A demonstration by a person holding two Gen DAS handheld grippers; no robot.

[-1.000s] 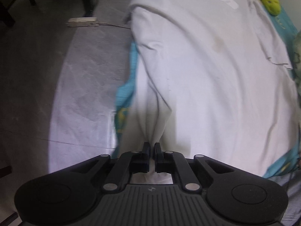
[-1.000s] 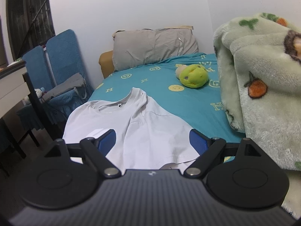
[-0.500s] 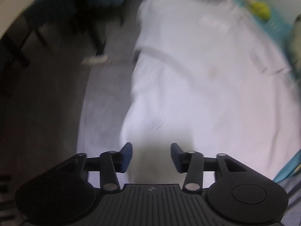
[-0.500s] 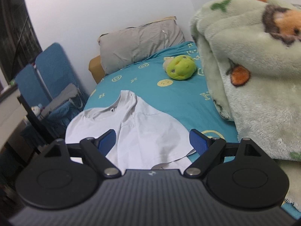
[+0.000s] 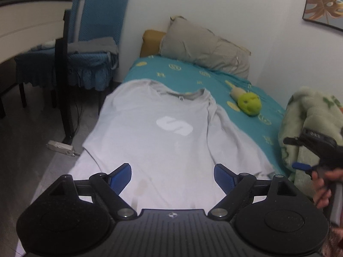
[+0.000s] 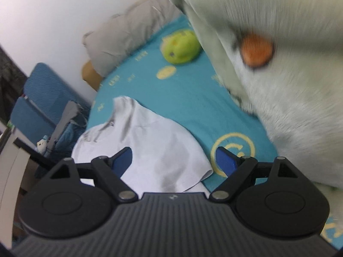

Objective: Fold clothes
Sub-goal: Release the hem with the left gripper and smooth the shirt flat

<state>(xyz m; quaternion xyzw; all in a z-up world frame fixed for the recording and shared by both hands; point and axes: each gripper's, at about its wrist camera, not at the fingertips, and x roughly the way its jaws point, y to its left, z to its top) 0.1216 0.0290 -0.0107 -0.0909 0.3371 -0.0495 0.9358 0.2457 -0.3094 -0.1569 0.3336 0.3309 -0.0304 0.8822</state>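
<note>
Left tongs (image 5: 172,176): spread wide, blue pads empty, held above the foot end of the white T-shirt (image 5: 163,137). Right tongs (image 6: 173,160): likewise spread and empty, over the shirt's right hem corner and the bed's right side.

White T-shirt: laid flat, front up, along the left half of the bed (image 5: 193,77); collar toward the head end, left side running along the bed's left edge, right sleeve lying loose on the teal sheet. A pale logo sits on the chest; a faint brownish stain near the hem.

Left wrist view only: the whole shirt with logo, a framed picture (image 5: 323,2) at the upper right wall, a white power strip (image 5: 61,147) on the floor beside the bed, a white desk (image 5: 30,15) at the far left, and the right tongs seen from outside at the right edge, gripped by a hand (image 5: 323,186).

Right wrist view only: the shirt's right hem corner curling up off the sheet, and a small white toy on the chair seat; the picture is motion-blurred.

Both views: grey pillow (image 5: 205,47) at the head end, green plush toy (image 5: 248,102) on the sheet right of the collar, blue chairs (image 5: 96,32) left of the bed.

Obstruction: a pale green fleece blanket (image 6: 278,64) heaped along the bed's right edge, filling the right of the right wrist view.
</note>
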